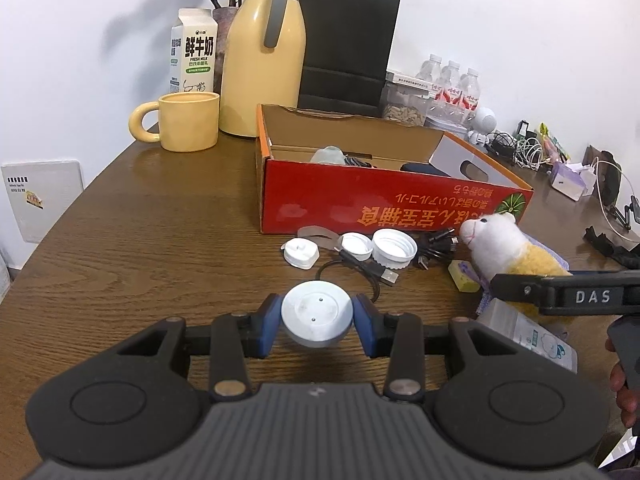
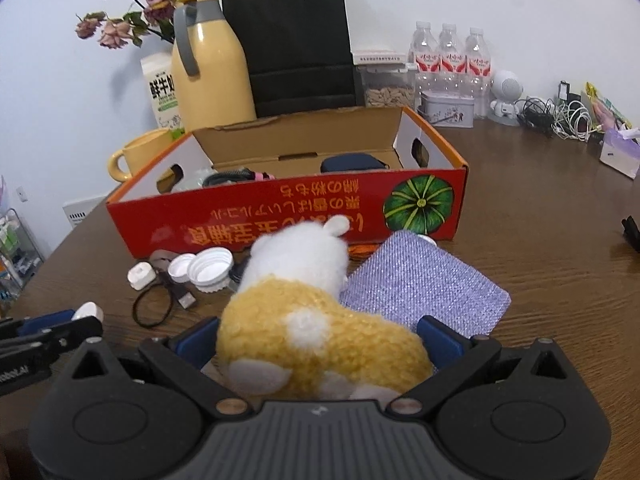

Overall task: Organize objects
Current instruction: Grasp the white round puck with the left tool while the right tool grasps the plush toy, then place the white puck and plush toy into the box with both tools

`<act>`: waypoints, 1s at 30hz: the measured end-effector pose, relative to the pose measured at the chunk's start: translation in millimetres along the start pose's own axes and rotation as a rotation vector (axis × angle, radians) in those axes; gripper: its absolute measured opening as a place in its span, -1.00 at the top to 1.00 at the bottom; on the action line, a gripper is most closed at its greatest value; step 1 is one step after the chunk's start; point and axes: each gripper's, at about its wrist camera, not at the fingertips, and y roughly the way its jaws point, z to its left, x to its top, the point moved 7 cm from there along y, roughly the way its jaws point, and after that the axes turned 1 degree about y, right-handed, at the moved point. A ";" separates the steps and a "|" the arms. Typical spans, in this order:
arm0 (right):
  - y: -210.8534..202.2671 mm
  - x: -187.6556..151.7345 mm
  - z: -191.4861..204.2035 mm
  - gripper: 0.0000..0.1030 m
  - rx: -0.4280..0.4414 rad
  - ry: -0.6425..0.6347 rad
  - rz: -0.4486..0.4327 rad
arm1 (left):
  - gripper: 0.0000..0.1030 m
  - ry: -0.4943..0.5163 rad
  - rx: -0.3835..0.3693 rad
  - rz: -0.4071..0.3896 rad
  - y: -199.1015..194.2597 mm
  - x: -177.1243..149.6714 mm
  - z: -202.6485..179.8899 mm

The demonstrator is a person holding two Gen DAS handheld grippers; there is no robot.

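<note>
On the brown desk point(image 1: 140, 240), left gripper point(image 1: 317, 314) clamps one white disc point(image 1: 317, 312), right gripper point(image 2: 320, 340) clamps one plush toy point(image 2: 320, 344); three bottles point(image 2: 450, 56) stand by the white wall.

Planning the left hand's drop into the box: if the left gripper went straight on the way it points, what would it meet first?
Probably the USB cable and white caps on the table, just ahead of the left gripper and its held disc; the red box lies beyond. Depth is unclear.

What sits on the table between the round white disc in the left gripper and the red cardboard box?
White plastic caps, a black USB cable and a small white plug; the left wrist view shows it.
</note>
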 end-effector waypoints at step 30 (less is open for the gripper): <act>-40.6 23.4 -7.3 -0.75 0.097 -0.152 -0.229 | 0.22 0.067 0.012 -0.111 -6.7 48.9 -40.8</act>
